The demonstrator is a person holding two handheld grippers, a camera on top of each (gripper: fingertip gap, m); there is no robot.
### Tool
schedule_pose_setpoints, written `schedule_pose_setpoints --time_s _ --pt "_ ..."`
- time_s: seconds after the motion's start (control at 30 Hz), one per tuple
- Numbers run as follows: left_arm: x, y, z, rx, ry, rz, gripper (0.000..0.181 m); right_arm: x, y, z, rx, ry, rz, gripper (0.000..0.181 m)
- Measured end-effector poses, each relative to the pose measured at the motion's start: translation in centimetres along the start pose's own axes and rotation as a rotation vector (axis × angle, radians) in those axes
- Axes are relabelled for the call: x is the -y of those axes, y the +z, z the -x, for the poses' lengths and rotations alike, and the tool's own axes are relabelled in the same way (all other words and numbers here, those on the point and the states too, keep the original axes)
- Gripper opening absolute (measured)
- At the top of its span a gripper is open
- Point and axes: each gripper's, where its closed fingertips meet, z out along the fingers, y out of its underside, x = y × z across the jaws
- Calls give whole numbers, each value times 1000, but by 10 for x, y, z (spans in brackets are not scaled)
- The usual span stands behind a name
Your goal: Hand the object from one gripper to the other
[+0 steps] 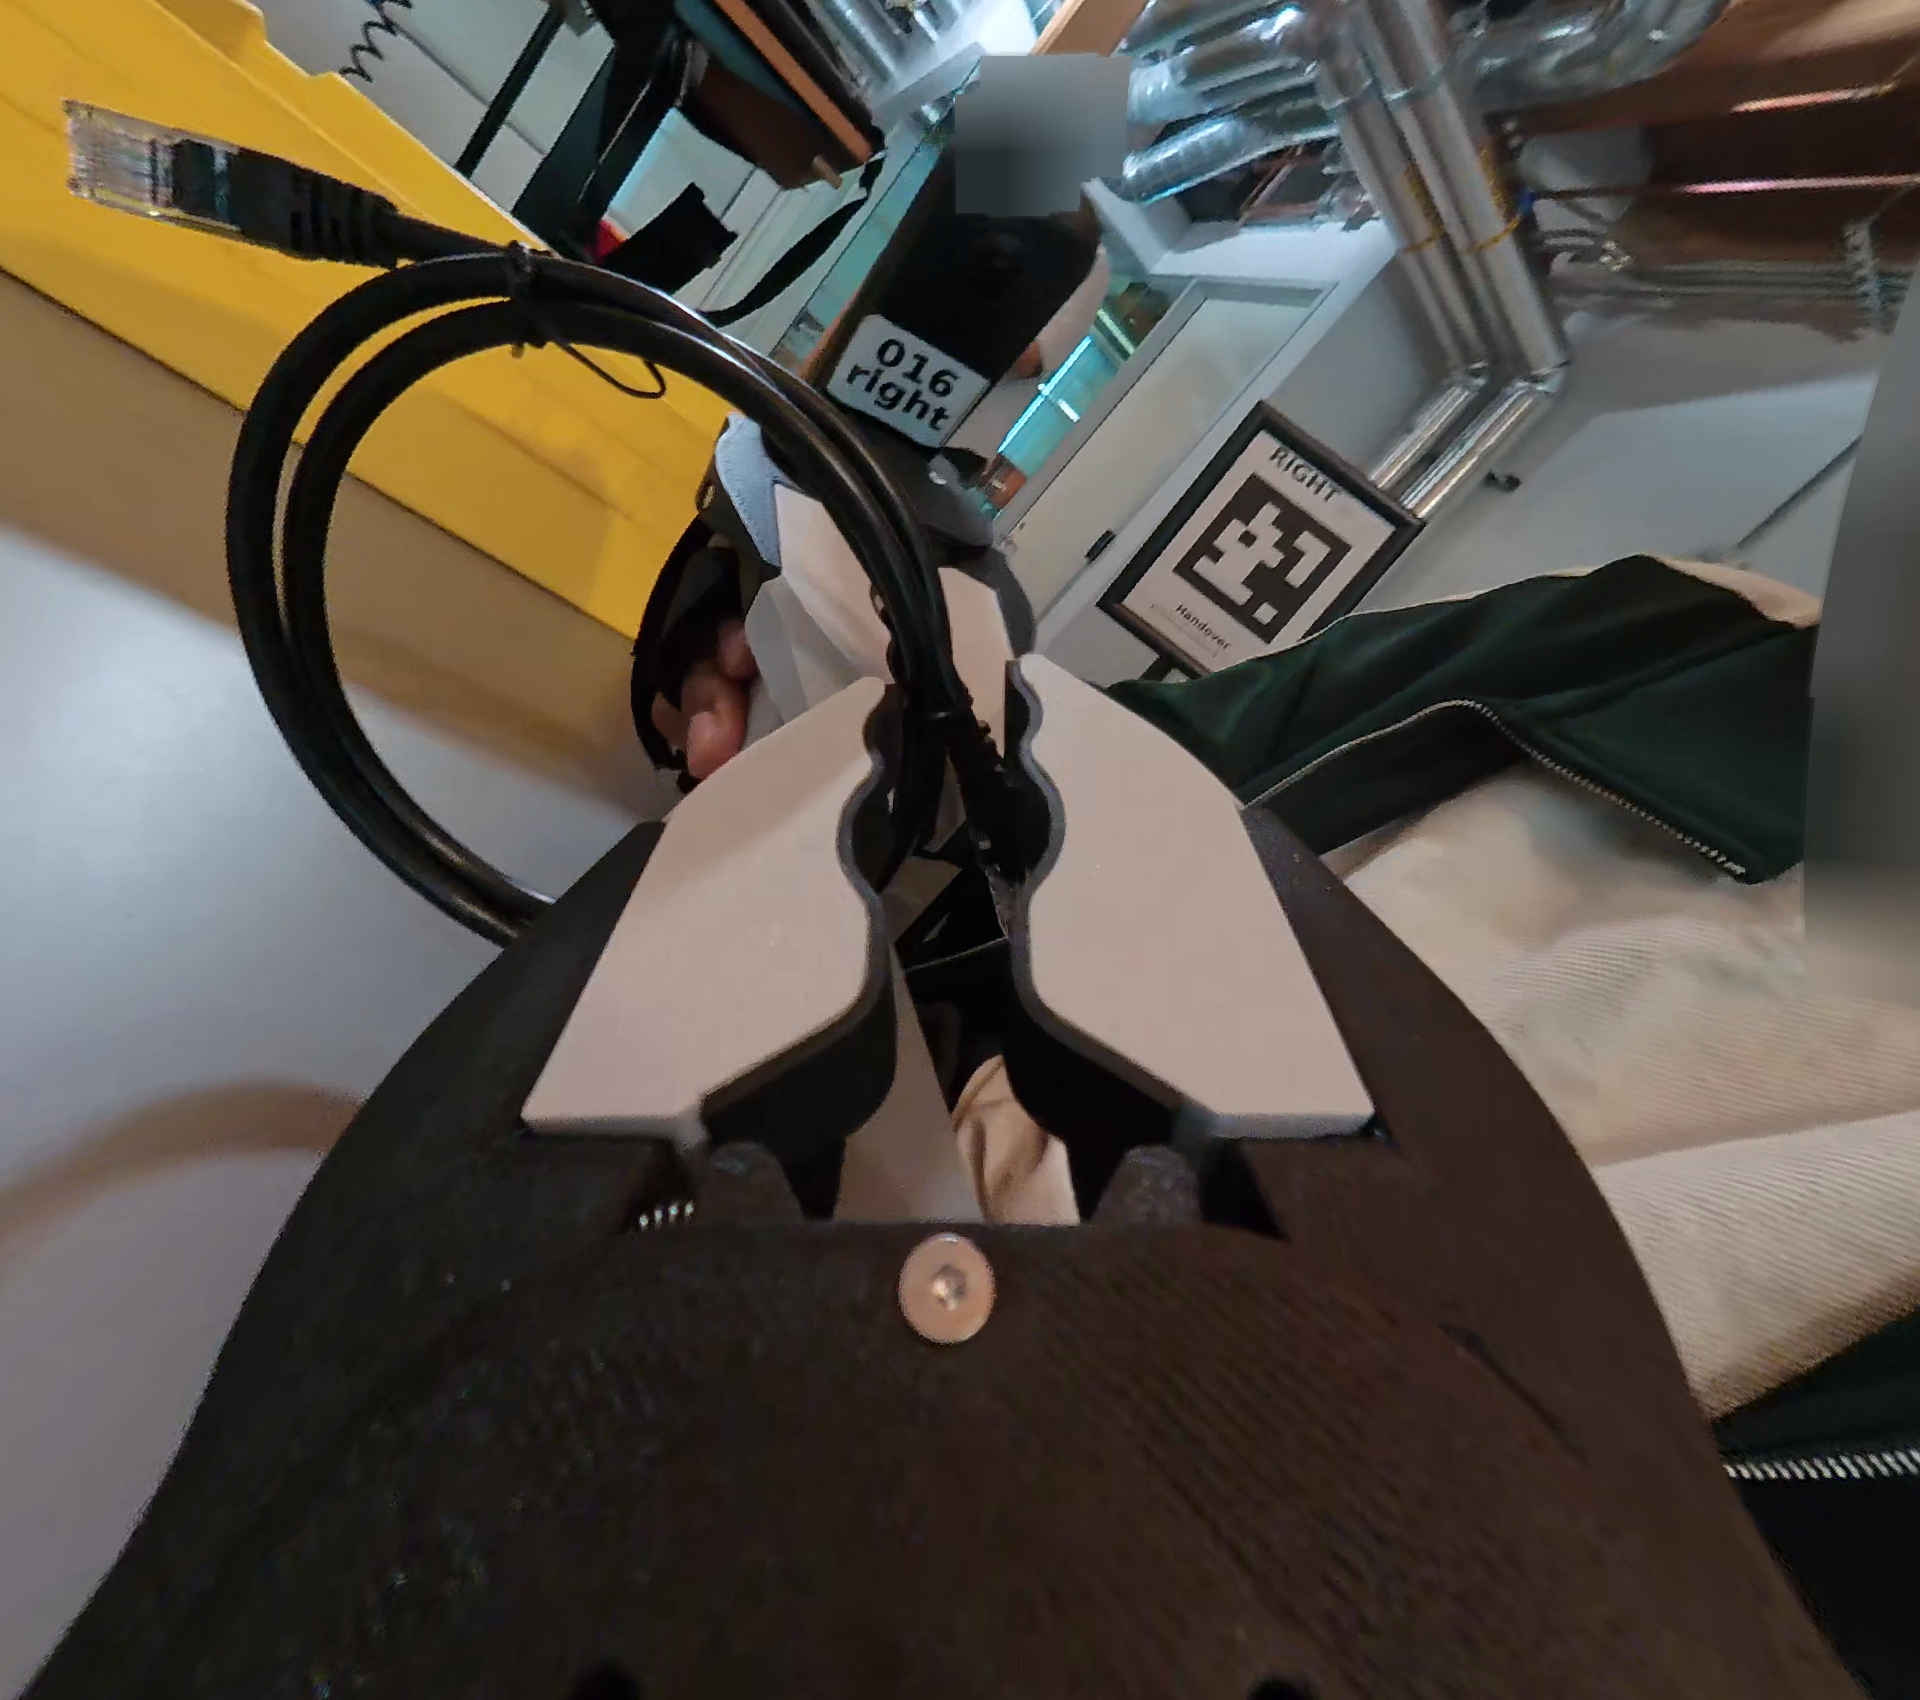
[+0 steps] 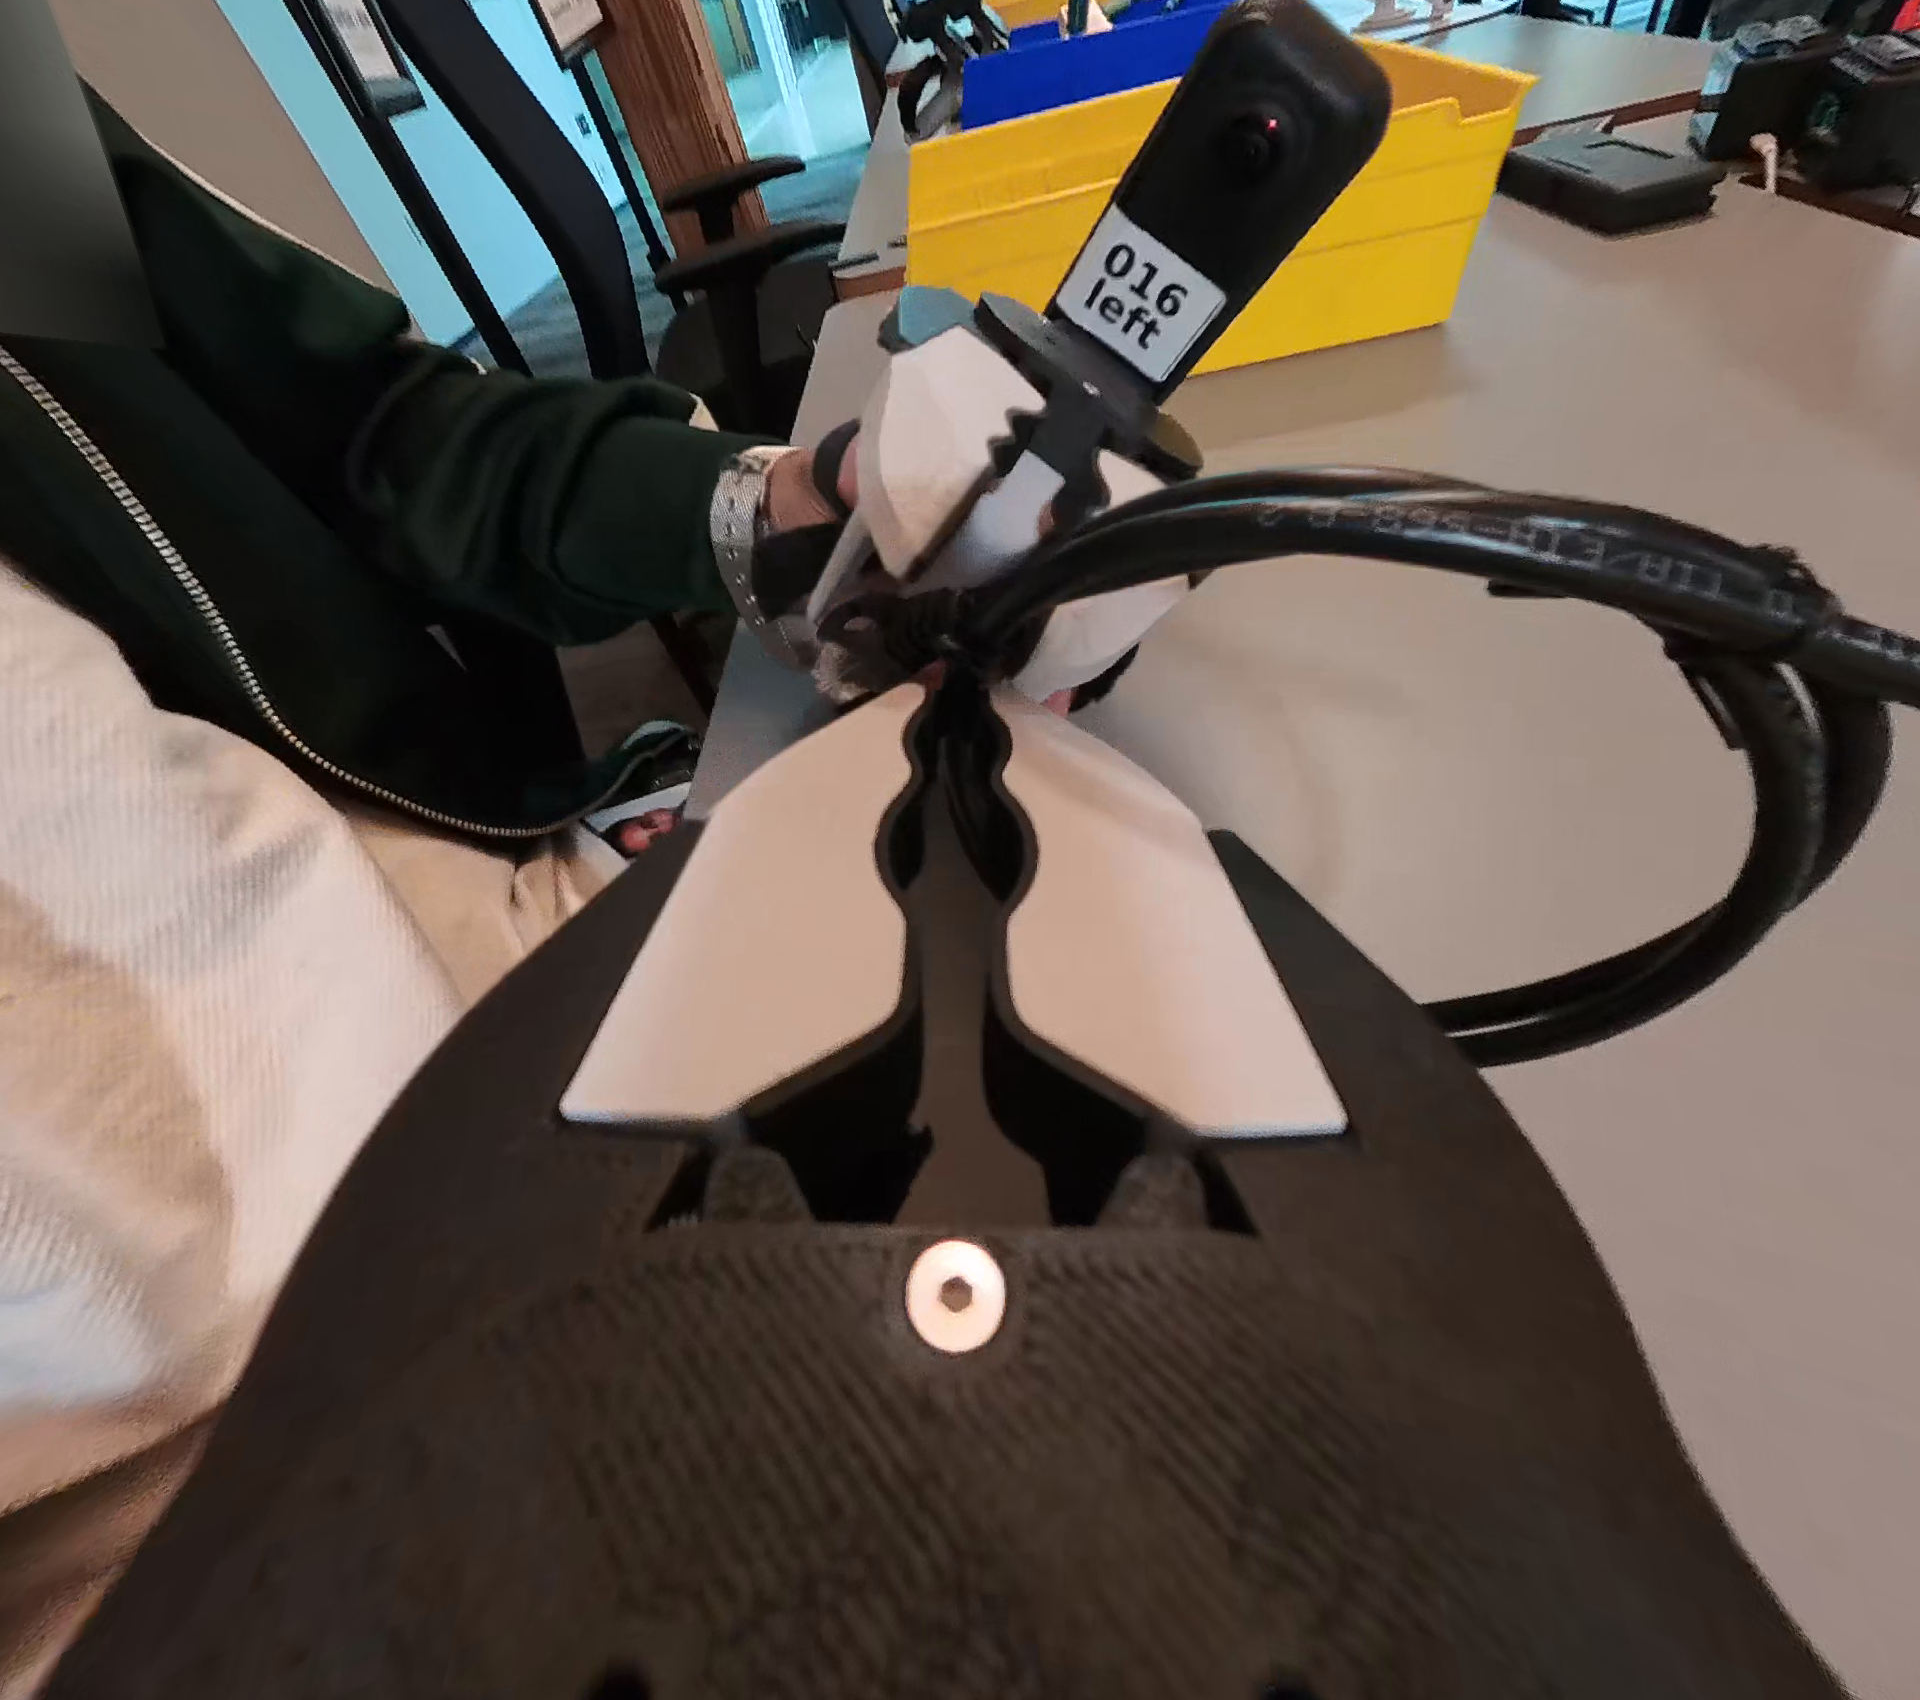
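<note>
Risking now: a drop, I judge, if one gripper lets go before the other truly has the cable [image 1: 312, 528]; both meet at the same tied spot, so neither grip can be checked apart.
Snag risk: the coil's loop hangs free beside the fingers and could catch on a fingertip as the grippers part, tugging the bundle loose.
Left gripper [image 1: 951, 694]: jaws nearly closed, with the tied part of the coil and one plug's black boot pinched between the tips.
Right gripper [image 2: 961, 700]: jaws drawn almost together, tips on the same knot of cable; whether they clamp it or only touch it I cannot tell.
Cable: held in the air above the table [image 2: 1558, 715], between the two grippers' touching tips, its clear plug [image 1: 114, 154] pointing toward the yellow bin [image 2: 1195, 196].
</note>
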Motion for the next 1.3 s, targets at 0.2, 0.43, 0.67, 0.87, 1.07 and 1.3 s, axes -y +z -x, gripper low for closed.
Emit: schedule_pose_setpoints --time_s 0.2,0.43,0.67,0.87,1.07,1.3 --pt "-5 -1 7 59 24 41 14 -8 2 -2 -14 -9 44 6" --pt "16 -8 3 106 135 -74 13 3 -3 -18 -110 -46 -65 37" --pt "23 -14 4 190 293 -103 12 28 -24 -35 -154 123 -291 46" --pt "9 -3 6 235 432 -8 10 52 -36 -36 -47 373 -556 41" --pt "-8 7 14 275 481 106 10 58 -38 -25 -14 317 -561 16" --pt "-7 3 18 285 441 101 11 59 -36 -15 64 325 -541 7"
